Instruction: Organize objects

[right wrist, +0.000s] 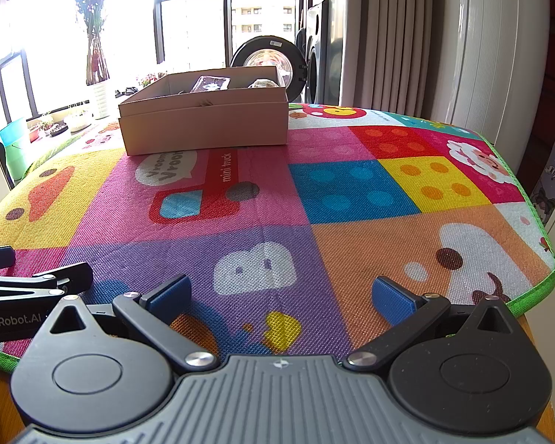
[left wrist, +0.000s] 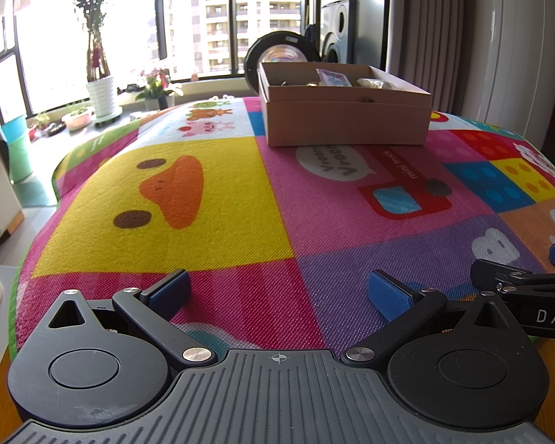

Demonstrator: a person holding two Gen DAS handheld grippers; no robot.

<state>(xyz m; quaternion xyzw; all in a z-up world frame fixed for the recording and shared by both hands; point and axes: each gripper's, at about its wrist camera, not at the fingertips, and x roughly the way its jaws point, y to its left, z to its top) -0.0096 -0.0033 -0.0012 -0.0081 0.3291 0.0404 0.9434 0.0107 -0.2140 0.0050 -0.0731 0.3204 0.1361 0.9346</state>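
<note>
A bright cartoon mat (left wrist: 277, 203) covered the table, with an open cardboard box (left wrist: 346, 120) at its far side holding small packets (left wrist: 333, 77). Near the front edge, the left gripper (left wrist: 279, 290) and right gripper (right wrist: 281, 294) sat side by side, jaws spread wide, gripping nothing.

"Vroom Vroom" and "mini truck" on mat (right wrist: 240, 192), "GenRobot.AI" on left gripper (right wrist: 26, 288)
</note>
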